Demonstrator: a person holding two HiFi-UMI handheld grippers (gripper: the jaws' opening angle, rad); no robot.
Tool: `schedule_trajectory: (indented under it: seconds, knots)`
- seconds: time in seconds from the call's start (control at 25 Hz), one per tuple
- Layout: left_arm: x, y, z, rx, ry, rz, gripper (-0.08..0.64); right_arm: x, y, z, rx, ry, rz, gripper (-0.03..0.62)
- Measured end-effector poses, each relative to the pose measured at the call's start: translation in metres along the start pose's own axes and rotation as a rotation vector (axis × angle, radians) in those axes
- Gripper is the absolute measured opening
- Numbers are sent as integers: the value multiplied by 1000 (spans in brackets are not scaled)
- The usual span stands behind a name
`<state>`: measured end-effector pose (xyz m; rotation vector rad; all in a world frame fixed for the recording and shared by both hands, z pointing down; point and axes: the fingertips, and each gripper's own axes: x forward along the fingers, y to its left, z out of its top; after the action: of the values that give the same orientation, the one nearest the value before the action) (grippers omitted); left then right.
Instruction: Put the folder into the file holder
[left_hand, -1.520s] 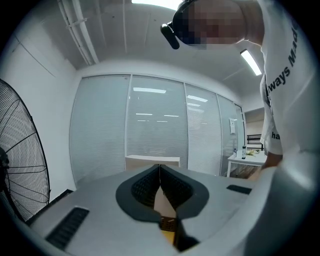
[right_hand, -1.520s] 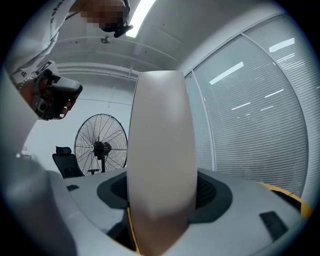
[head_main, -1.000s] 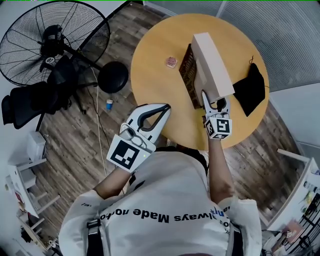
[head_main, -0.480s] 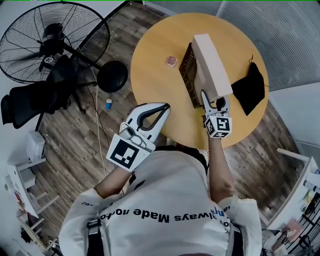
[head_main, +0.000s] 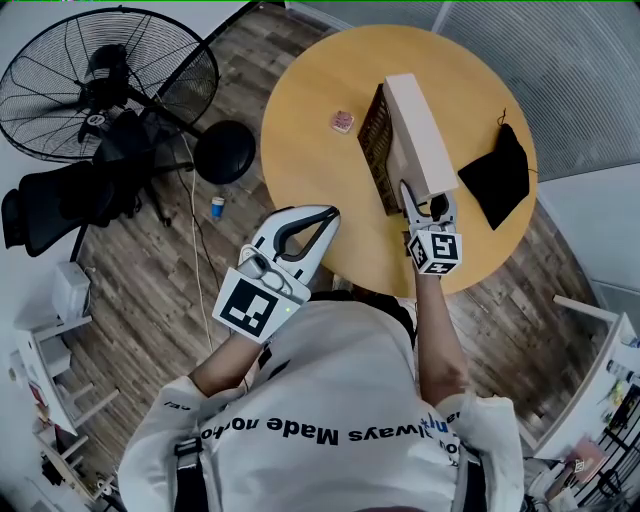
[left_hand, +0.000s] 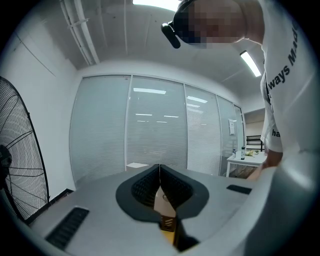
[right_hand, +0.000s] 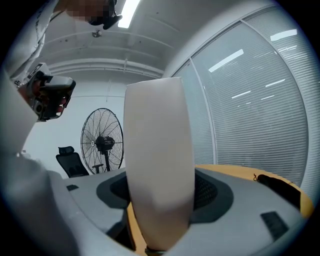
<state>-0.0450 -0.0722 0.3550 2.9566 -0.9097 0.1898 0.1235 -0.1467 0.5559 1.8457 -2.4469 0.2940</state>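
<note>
In the head view the right gripper (head_main: 425, 205) reaches in over the near edge of the round yellow table (head_main: 310, 150), its jaws clamped on the near end of the folder (head_main: 415, 125). The folder stands on edge near the table's middle, running from the jaws toward the far side. It is a thick, plain beige block with a flat top face, and its left side is right against the dark brown file holder (head_main: 375, 150), which also stands on the table. A small pink thing (head_main: 342, 122) lies on the table left of the holder, and a black pouch (head_main: 497, 178) lies at the table's right edge. The left gripper (head_main: 328, 215) hovers at the table's near-left edge, well apart from the folder, with its tips together. A standing fan (head_main: 100, 75) is on the floor beyond the table's left side. In the left gripper view, that gripper (left_hand: 160, 170) has its two dark pads pressed together along one thin line with nothing between them. Low in the notch behind them a sliver of beige and brown shows, too small to tell apart. In the right gripper view, the folder (right_hand: 157, 150) fills the middle as a tall, smooth, off-white spine rising from between the jaws, and the ribbed pads press against it on both sides. The tabletop (right_hand: 235, 172) shows yellow to the right of the folder, with the pouch (right_hand: 280, 187) on it. The fan (right_hand: 102, 142) stands beyond the table to the left.
</note>
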Motion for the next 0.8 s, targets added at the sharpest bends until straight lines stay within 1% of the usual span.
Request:
schedule_trajectory:
  seconds: [0.52, 0.8]
  knots:
    - [-3, 0, 3, -7, -8, 0, 23, -1, 3, -9, 15, 42, 7, 307]
    - [-3, 0, 2, -8, -9, 1, 24, -3, 4, -12, 21, 48, 8, 308]
